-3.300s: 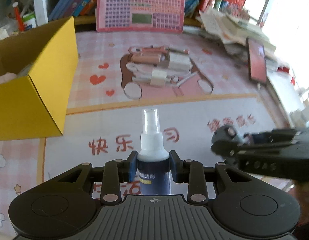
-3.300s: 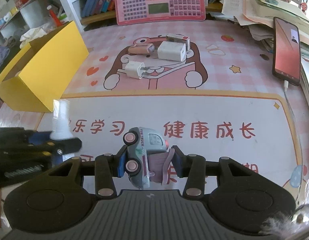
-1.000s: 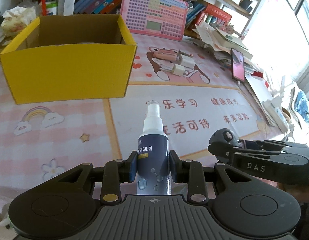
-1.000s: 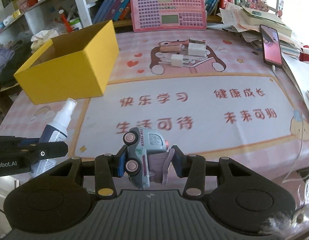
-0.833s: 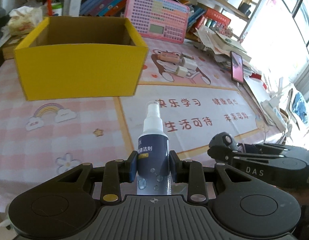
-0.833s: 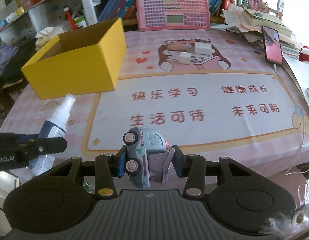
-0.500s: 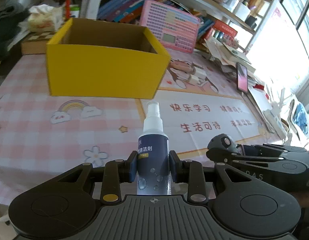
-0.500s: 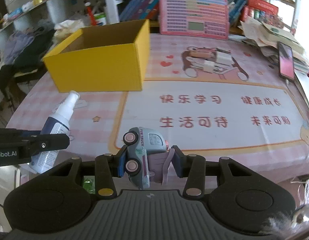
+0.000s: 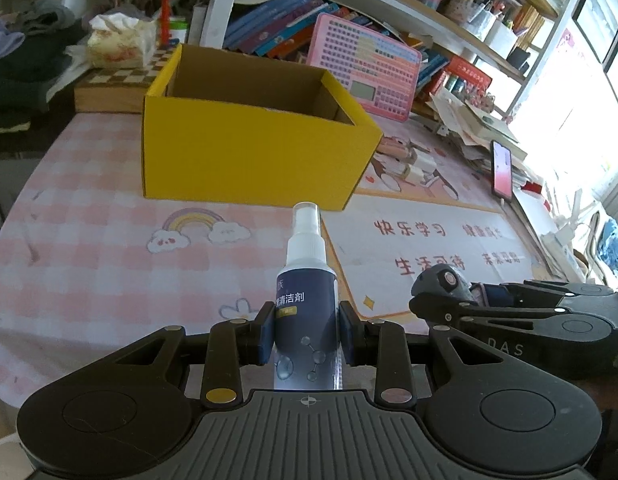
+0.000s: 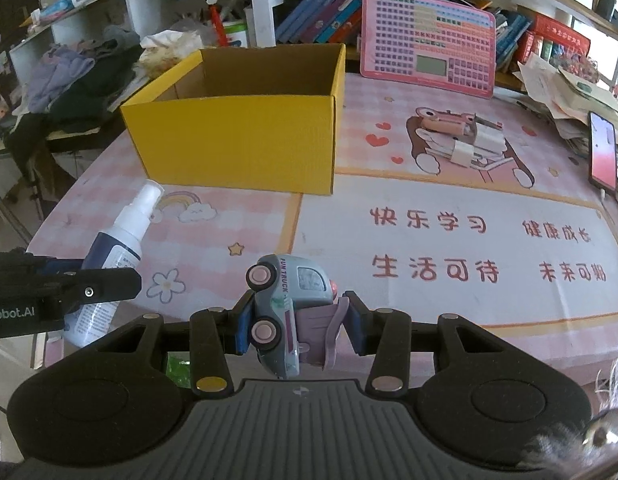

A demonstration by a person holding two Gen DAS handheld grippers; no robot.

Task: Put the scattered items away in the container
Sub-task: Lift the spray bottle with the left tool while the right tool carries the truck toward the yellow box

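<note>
Left wrist view: the left gripper (image 9: pixel 307 334) squeezes one spray bottle (image 9: pixel 306 312) between its fingers. The right gripper (image 10: pixel 299 326) squeezes one toy car (image 10: pixel 287 300); one yellow box (image 10: pixel 245 136) sits ahead.

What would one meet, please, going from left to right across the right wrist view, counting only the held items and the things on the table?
Spray bottle → yellow box → toy truck → chargers → phone.
</note>
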